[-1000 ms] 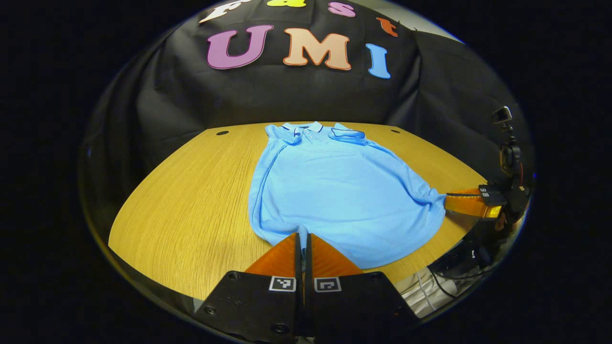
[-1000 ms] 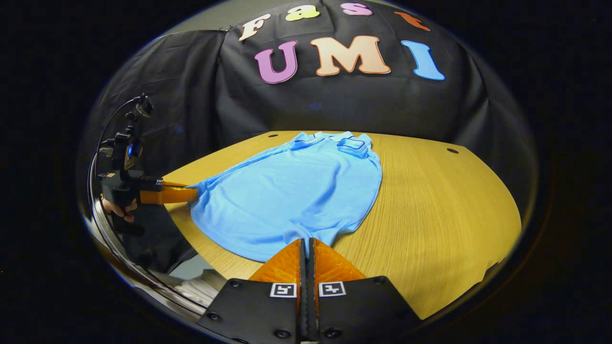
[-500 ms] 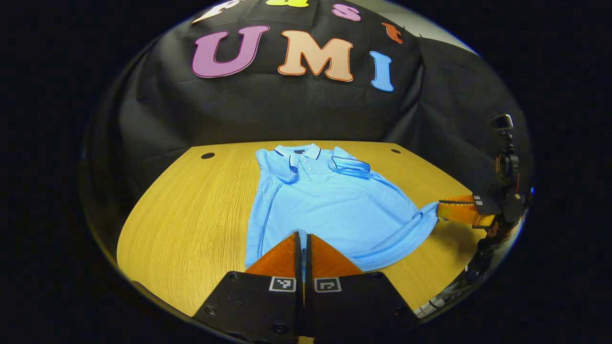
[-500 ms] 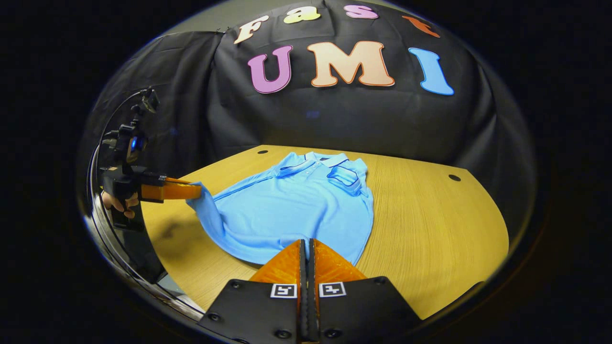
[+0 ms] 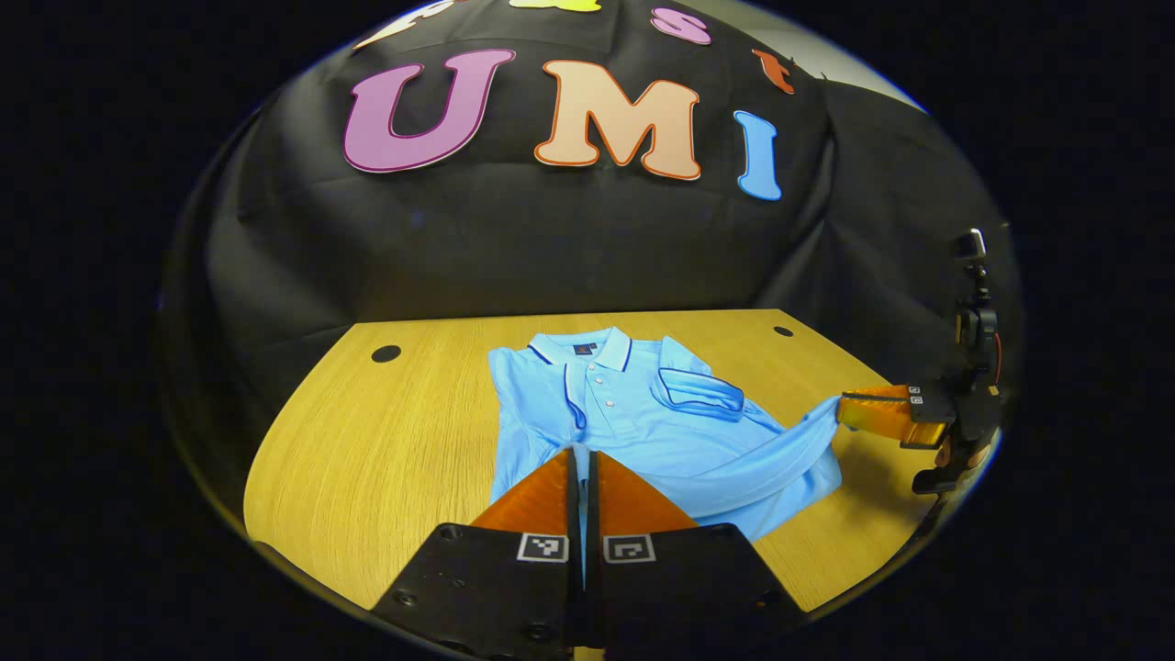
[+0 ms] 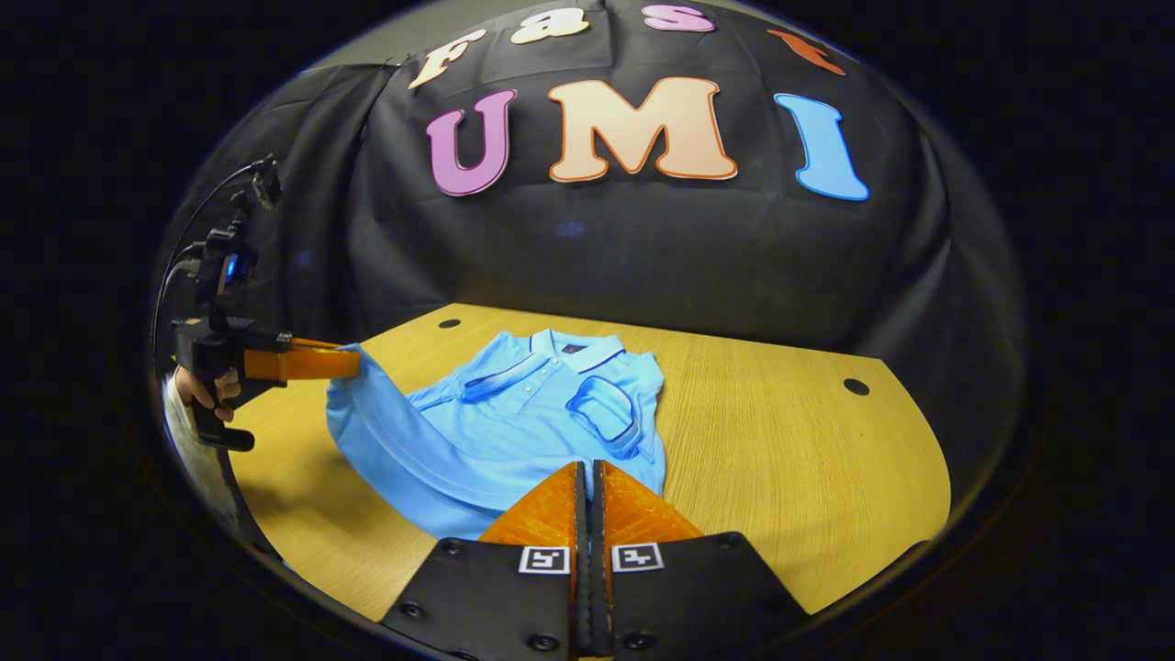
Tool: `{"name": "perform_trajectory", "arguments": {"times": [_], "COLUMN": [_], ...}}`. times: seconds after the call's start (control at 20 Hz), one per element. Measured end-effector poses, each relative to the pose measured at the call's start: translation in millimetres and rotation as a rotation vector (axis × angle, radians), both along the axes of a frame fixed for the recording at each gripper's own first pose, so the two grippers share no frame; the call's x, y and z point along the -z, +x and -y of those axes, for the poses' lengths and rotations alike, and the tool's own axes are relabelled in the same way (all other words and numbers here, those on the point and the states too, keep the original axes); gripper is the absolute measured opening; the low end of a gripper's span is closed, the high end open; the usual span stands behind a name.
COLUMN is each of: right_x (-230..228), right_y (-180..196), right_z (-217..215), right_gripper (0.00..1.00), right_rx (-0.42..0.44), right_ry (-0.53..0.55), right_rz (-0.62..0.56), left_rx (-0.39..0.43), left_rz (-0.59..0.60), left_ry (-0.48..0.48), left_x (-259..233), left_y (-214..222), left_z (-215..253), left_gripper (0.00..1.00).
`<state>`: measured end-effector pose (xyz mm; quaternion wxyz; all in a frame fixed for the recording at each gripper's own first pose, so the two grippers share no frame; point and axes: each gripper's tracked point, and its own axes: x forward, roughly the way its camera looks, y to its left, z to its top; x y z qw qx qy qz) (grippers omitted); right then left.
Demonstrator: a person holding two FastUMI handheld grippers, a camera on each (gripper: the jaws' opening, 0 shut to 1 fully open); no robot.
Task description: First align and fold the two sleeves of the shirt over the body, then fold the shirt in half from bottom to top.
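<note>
Shirt (image 5: 633, 422) on worktop (image 5: 386, 441), hem now lifted farther toward collar since a second ago — bottom-to-top fold underway; left tool (image 5: 580, 459) and right tool (image 6: 588, 473) each clamped on hem just ahead.

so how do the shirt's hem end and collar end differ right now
The hem of the shirt is lifted off the table, pinched at its corners by the left tongs and right tongs; the collar lies flat, untouched. The hem sags between the grips; the collar end looks smooth. Both are light blue.
</note>
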<state>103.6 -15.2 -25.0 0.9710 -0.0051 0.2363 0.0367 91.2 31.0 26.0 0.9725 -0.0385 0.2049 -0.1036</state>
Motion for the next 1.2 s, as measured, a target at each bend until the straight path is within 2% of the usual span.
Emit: {"name": "perform_trajectory", "arguments": {"times": [0.25, 0.45, 0.8, 1.2], "right_x": [-1.2, 4.5, 25.0, 73.6], "right_y": [57.0, 107.0, 195.5, 241.0], "right_z": [15.5, 17.0, 28.3, 45.9], "right_gripper": [0.02, 0.02, 0.02, 0.02], "right_rx": [0.046, 0.078, 0.163, 0.238], "right_ry": [0.052, 0.091, 0.115, 0.122], "right_rz": [-0.021, -0.051, -0.056, -0.060], "left_rx": [-0.054, -0.062, -0.145, -0.198], "left_rz": [0.011, 0.016, 0.018, 0.026], "left_ry": [0.007, 0.002, 0.039, 0.181], "left_x": [-6.8, -10.0, 13.5, 59.5], "left_y": [55.0, 98.7, 184.0, 243.3], "left_z": [-21.9, -33.1, -61.0, -67.0], "left_gripper": [0.00, 0.00, 0.00, 0.00]}}
